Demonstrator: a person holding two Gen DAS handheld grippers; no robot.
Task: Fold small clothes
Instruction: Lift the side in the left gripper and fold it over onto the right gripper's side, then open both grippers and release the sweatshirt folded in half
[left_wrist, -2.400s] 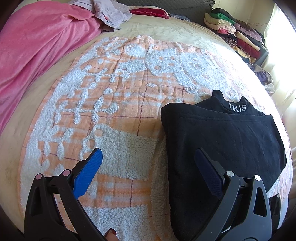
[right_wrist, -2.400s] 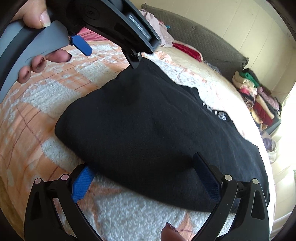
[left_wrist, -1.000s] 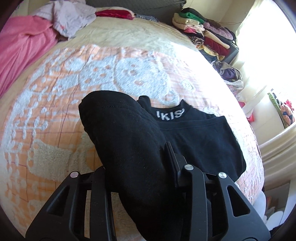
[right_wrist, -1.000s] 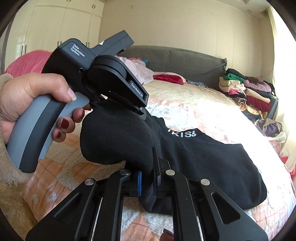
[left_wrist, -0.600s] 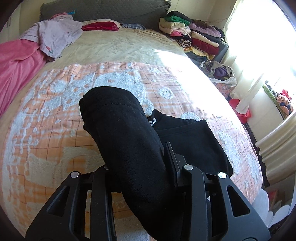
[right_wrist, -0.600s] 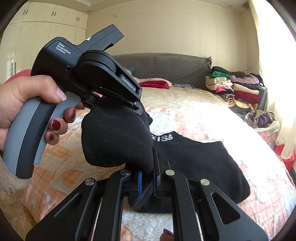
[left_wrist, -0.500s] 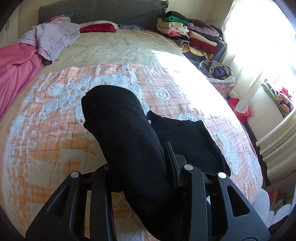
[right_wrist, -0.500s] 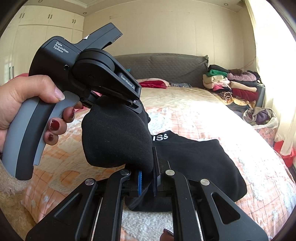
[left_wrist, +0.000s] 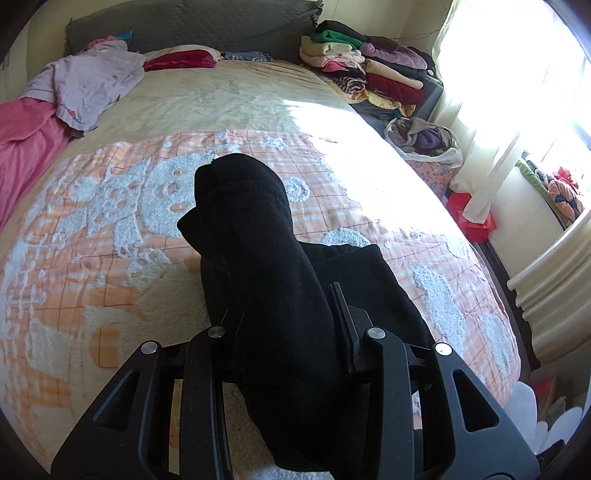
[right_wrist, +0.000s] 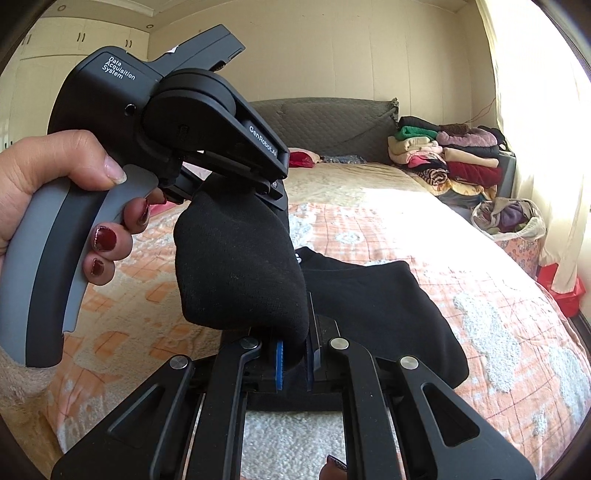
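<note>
Lifted fold now hides collar; two grippers, left and right, clamp one black garment.

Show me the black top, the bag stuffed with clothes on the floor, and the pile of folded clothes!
black fabric top (right_wrist: 376, 295): right wrist view, flat part lying on bed.
white bag of clothes (left_wrist: 424, 138): left wrist view, bag's middle.
stack of folded clothes (right_wrist: 447, 155): right wrist view, stack's middle.

Black garment, one side lifted (doubled over), rest on bed
</note>
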